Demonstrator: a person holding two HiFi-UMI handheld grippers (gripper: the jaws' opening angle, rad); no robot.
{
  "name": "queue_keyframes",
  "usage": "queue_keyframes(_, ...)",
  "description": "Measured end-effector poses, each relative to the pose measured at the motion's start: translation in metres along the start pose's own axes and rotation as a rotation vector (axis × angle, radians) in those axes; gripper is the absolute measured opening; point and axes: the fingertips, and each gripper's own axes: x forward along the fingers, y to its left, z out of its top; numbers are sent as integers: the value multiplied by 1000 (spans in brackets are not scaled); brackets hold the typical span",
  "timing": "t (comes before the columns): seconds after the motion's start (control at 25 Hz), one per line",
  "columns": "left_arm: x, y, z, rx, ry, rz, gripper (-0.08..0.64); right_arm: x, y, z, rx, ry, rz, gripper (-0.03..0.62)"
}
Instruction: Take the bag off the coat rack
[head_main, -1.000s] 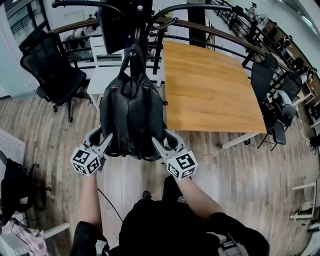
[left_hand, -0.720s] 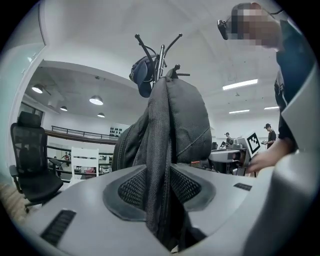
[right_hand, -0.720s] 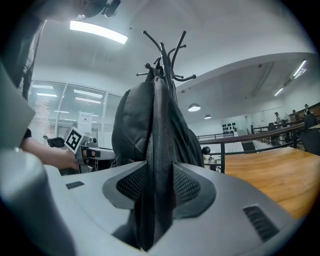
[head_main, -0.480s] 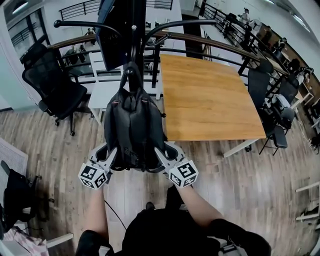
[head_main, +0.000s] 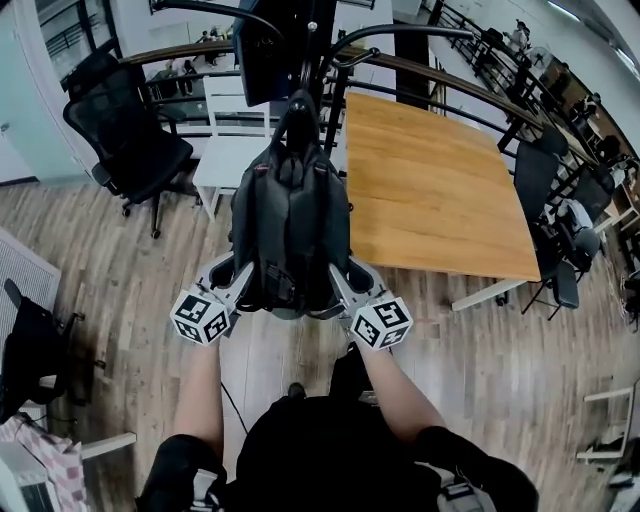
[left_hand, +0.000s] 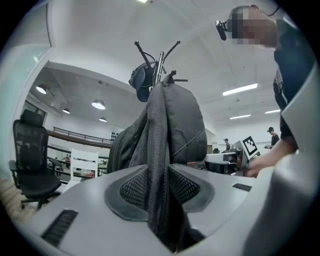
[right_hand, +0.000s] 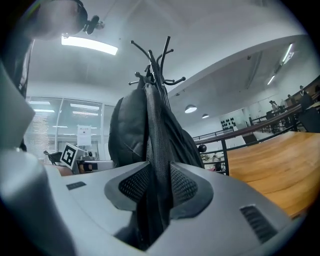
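Bag (head_main: 290, 225), hung on the coat rack (head_main: 318, 60) above and ahead: left gripper (head_main: 232, 280) and right gripper (head_main: 345, 282) each closing on a thin fold of its lower side fabric; risk, fold slips free or loop snags the hook on lifting.

L claw (left_hand: 159, 186) & R claw (right_hand: 159, 184), arms fwd, both closing on bag (head_main: 290, 215) fabric.

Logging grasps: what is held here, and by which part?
The black backpack on the coat rack: the left gripper and right gripper each pinch a lower side edge, jaws closing on the fabric.
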Motion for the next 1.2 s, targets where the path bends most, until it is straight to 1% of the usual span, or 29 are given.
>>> queue_keyframes(0.12, -3, 1, 2, 29, -15, 95, 126, 2, 3, 1, -16, -15, -28, 126)
queue_keyframes(0.2, -7, -1, 4, 25, -23, 128, 117, 2, 7, 1, -29, -22, -37, 119)
queue_keyframes(0.28, -11, -3, 8, 21, -25, 140, 112, 1, 10, 3, -22, -32, -41, 109)
queue_keyframes(0.4, -15, -8, 15, 32, -22, 143, 109, 0, 13, 7, -3, -49, -38, 102)
queue_keyframes(0.56, -24, -18, 31, 47, -36, 141, 104, -7, 21, 21, -3, -80, -18, 96)
queue_keyframes(0.72, -28, -30, 52, 66, -52, 118, 100, -15, 28, 40, 2, -105, -2, 92)
queue_keyframes(0.92, -36, -44, 72, 53, -67, 84, 98, -24, 37, 59, -5, -118, 12, 87)
queue_keyframes(1.2, -43, -53, 98, 62, -112, 88, 95, -30, 49, 86, -27, -159, 34, 84)
